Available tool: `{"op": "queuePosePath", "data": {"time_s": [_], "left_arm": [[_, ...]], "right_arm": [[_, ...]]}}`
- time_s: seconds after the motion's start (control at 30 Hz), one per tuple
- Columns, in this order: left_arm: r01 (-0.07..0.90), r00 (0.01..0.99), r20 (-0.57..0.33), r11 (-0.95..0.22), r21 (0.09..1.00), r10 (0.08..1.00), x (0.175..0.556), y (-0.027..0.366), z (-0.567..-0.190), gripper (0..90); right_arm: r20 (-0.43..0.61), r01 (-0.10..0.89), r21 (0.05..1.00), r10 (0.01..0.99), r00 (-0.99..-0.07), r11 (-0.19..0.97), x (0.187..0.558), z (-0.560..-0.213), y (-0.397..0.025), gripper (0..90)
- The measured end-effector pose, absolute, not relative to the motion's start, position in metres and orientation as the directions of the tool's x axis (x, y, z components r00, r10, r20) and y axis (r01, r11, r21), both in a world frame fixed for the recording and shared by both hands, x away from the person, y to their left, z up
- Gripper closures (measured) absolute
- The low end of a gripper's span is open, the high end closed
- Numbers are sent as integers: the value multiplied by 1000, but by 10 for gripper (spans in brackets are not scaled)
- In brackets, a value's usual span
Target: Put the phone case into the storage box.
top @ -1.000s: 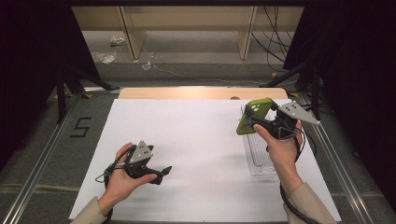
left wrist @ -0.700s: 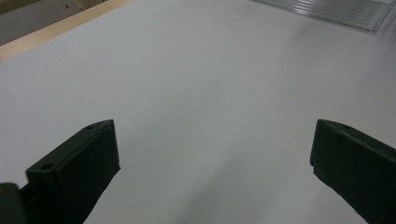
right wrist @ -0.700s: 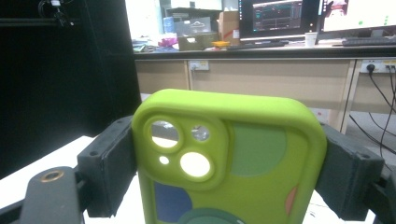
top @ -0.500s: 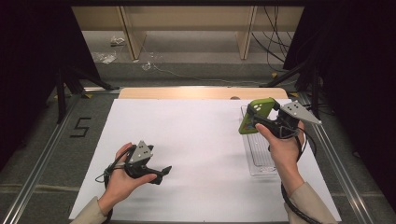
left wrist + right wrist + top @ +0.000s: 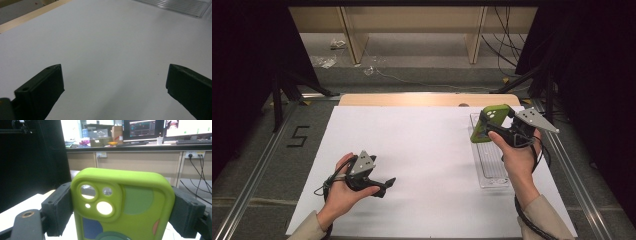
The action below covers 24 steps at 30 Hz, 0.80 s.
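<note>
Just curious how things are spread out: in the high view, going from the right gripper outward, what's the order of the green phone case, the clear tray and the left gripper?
1. Green phone case, clamped in the right gripper.
2. Clear tray, on the table just beneath.
3. Left gripper, far across on the left.

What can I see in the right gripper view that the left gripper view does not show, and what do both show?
The right gripper view shows a lime-green phone case with round camera cutouts clamped between the right gripper jaws, with desks and lit monitors behind. The left gripper view shows the left gripper with its jaws wide apart and nothing between them, and a clear ribbed plastic tray at the top edge. Both show black jaws and the white table cover.
</note>
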<state>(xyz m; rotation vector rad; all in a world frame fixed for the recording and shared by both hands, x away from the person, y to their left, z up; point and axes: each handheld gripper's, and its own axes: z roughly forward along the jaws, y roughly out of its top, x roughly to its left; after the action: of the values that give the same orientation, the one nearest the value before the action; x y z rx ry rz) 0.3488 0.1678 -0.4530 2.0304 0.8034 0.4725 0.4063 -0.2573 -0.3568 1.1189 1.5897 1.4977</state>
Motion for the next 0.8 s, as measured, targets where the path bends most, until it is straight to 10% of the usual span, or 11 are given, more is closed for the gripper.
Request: {"op": "queuePosePath", "data": {"time_s": [0.8], "left_arm": [[364, 718, 23, -403, 840, 695, 349, 168, -452, 9]], "right_arm": [[68, 139, 990, 924, -376, -16, 410, -360, -264, 180]]}}
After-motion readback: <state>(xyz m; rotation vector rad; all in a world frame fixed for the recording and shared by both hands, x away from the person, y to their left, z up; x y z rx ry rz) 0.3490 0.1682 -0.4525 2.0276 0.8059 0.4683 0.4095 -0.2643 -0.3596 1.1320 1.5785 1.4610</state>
